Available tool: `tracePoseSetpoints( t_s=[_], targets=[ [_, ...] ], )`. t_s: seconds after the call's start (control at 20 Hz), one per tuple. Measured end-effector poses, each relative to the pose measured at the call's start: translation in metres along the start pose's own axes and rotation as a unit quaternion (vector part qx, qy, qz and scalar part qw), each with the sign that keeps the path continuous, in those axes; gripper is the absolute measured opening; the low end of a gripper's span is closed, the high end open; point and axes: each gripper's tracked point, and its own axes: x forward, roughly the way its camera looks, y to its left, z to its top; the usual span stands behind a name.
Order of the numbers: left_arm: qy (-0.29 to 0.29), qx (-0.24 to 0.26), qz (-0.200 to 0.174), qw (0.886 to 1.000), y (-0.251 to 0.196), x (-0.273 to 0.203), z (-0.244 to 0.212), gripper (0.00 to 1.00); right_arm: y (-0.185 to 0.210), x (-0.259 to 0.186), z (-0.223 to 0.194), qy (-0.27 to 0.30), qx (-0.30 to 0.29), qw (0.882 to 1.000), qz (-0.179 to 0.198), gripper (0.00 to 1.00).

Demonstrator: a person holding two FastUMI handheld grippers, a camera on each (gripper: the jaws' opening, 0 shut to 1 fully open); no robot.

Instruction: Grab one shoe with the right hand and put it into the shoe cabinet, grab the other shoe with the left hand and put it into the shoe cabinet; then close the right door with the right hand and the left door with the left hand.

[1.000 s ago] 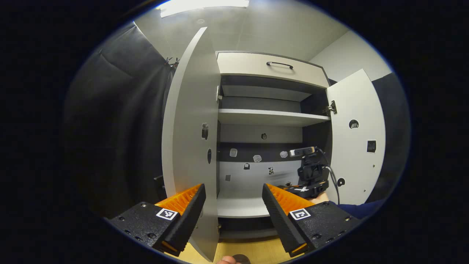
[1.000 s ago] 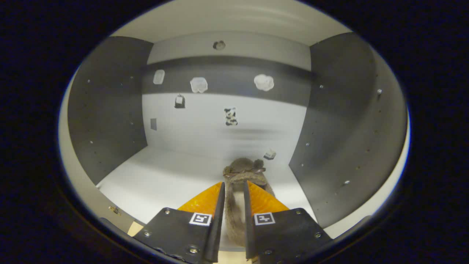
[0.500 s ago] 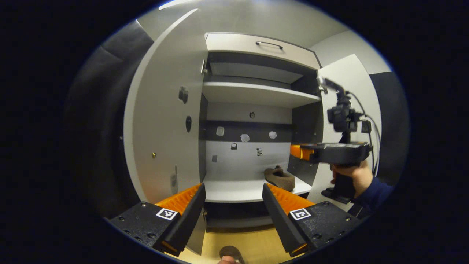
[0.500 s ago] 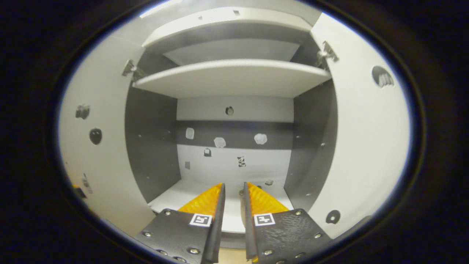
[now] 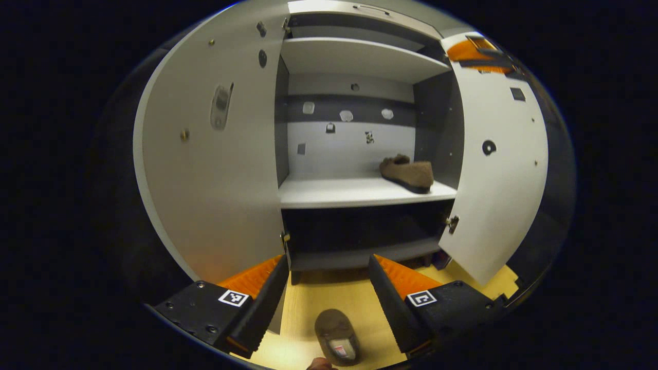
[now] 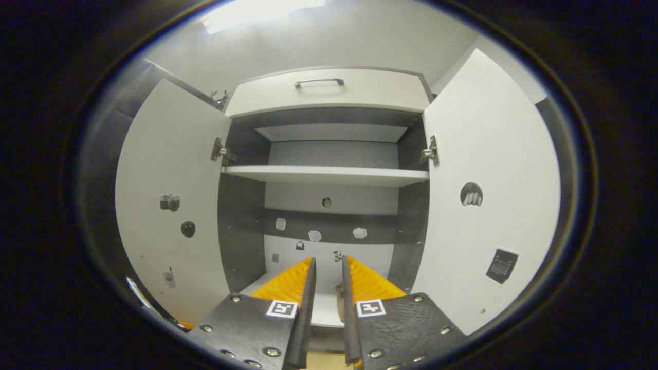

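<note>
Our left tool (image 5: 327, 280) hangs wide open above the second shoe (image 5: 336, 336) on the floor; our right tool (image 6: 327, 282) is nearly closed and empty. The first shoe (image 5: 407, 173) sits on the cabinet's shelf (image 5: 334, 192) — doors open. The floor shoe looks soft and light; we'd pinch its heel rim.

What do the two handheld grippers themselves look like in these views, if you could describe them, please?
The left gripper and the right gripper each have two wedge-shaped fingers with ribbed inner faces, mounted on black plates studded with screws. Each plate carries a small square black-and-white marker near the finger's base.
</note>
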Motion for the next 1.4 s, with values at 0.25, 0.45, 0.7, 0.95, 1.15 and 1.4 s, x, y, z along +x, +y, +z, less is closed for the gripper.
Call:
tracePoseSetpoints(
  t_s=[0.25, 0.45, 0.7, 0.95, 1.15, 1.4],
  targets=[
    [0.071, 0.028, -0.022, 0.997, 0.001, 0.002, -0.084, 0.96, -0.013, -0.021, 0.016, -0.003, 0.010, 1.000, -0.012, 0.28],
    [0.131, 0.022, -0.040, 0.990, 0.001, 0.003, -0.142, 0.97, -0.029, -0.035, 0.027, -0.010, 0.016, 0.999, -0.028, 0.28],
    [0.213, 0.009, -0.056, 0.975, 0.004, 0.004, -0.207, 0.97, -0.034, -0.041, 0.038, -0.027, 0.009, 0.999, -0.042, 0.27],
    [0.271, -0.024, -0.075, 0.959, 0.005, 0.007, -0.253, 0.92, -0.041, -0.047, 0.034, -0.015, 0.005, 0.998, -0.054, 0.27],
    [0.303, -0.047, -0.075, 0.949, 0.015, 0.010, -0.278, 0.87, -0.043, -0.050, 0.033, -0.017, -0.009, 0.998, -0.054, 0.27],
    [0.321, -0.102, -0.084, 0.938, 0.003, 0.016, -0.293, 0.53, -0.043, -0.051, 0.030, -0.014, -0.016, 0.998, -0.051, 0.27]
  ],
)
